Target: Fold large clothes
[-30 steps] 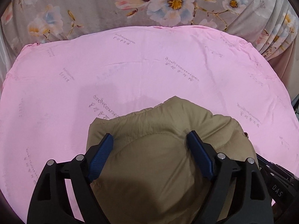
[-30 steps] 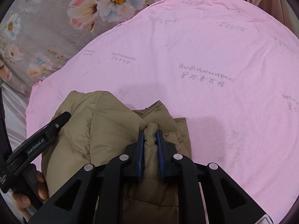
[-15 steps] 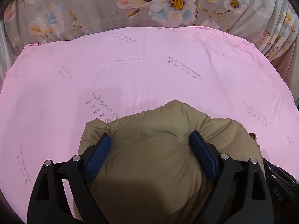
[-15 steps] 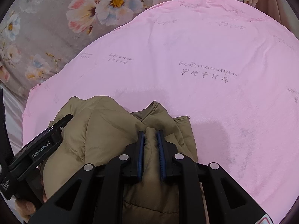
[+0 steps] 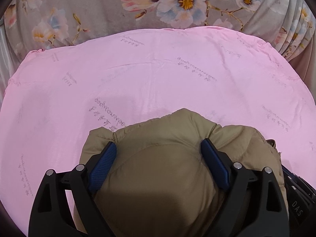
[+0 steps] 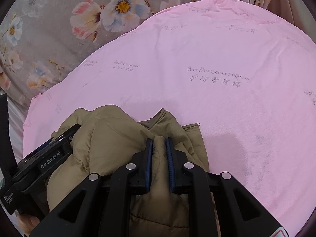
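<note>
Left gripper [image 5: 158, 148] first: its jaws stand wide apart, and a fat bulge of the tan puffy jacket [image 5: 164, 169] swells up between the blue pads [image 5: 102, 165], touching both of them. The padding fills the whole gap, so the fingers are braced around the bulk, not pinched shut on it. From the left wrist view the jacket sits at six o'clock, bunched low in the frame, with a peak of cloth poking toward twelve. All around it lies the pink sheet [image 5: 158, 75] with faint grey lettering, and past that, from ten round to two o'clock, the grey floral bedcover [image 5: 98, 9].

Over to the right wrist view. The left gripper [image 6: 67, 136] shows at eight o'clock, sunk into the jacket's left side, a fingertip of the person's hand [image 6: 25, 221] peeking out at seven. Centre frame, the right gripper [image 6: 159, 140] has its jaws nearly closed, a narrow ridge of the jacket [image 6: 110, 138] squeezed tight between the two pads. A collar-like flap of cloth stands up just past the fingertips. Pink sheet [image 6: 227, 108] runs from one round to five o'clock, floral bedcover [image 6: 59, 29] up at ten and eleven.
</note>
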Motion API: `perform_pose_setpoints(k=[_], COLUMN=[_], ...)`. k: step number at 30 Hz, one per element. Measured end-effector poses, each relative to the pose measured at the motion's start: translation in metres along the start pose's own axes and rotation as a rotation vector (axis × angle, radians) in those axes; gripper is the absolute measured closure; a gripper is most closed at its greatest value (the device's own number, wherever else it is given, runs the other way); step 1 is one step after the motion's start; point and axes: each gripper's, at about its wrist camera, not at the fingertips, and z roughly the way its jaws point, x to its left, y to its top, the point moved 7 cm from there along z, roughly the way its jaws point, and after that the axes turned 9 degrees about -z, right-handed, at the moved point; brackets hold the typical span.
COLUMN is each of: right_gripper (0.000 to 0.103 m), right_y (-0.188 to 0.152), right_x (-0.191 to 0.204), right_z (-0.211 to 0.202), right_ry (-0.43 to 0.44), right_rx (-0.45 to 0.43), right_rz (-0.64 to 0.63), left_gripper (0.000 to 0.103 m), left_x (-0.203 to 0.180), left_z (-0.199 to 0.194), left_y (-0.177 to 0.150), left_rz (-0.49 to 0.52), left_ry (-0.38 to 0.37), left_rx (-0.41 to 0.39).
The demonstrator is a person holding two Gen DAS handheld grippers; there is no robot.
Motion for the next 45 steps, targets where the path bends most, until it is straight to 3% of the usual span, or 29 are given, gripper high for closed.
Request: perform_pose_setpoints(k=[4, 5, 7, 8, 9, 18, 29, 34, 39, 45], right_gripper=[0.086, 0.081, 0.060, 0.038, 0.035, 0.033, 0.030, 0.030, 0.030, 0.023], right_y=[-0.002, -0.004, -0.010, -0.015, -0.019, -0.066, -0.107, -0.126, -0.134, -0.133], right_x=[-0.011, -0.011, -0.015, -0.020, -0.022, -0.025, -0.008, 0.004, -0.018, 0.000], right_z=[-0.021, -0.032, -0.052, -0.062, -0.067, -0.079, -0.072, -0.080, -0.090, -0.075], right_ry=[0.057, 0.064, 0.063, 0.030, 0.024, 0.301, 0.529, 0.589, 0.477, 0.552], right_rx=[-0.029, -0.040, -0.048, -0.042, -0.039, 0.112, 0.147, 0.201, 0.206, 0.233], right_rz=[0.045, 0.046, 0.051, 0.051, 0.046, 0.141, 0.180, 0.105, 0.126, 0.125], left_gripper=[0.017, 0.016, 0.013, 0.012, 0.012, 0.011, 0.005, 0.005, 0.005, 0.005], left_x=[0.009, 0.015, 0.027, 0.037, 0.044, 0.076, 0.081, 0.084, 0.084, 0.081], left_z=[-0.011, -0.017, -0.032, -0.042, -0.050, -0.079, -0.067, -0.074, -0.080, -0.072], left_y=[0.002, 0.001, -0.002, -0.004, -0.007, -0.071, -0.112, -0.112, -0.112, -0.112], left_rz=[-0.047, -0.066, -0.097, -0.117, -0.128, -0.229, -0.377, -0.354, -0.290, -0.288], left_ry=[-0.086, -0.119, -0.153, -0.168, -0.181, -0.387, -0.651, -0.668, -0.645, -0.672], left_rx=[0.015, 0.027, 0.041, 0.045, 0.053, 0.244, 0.381, 0.381, 0.368, 0.380])
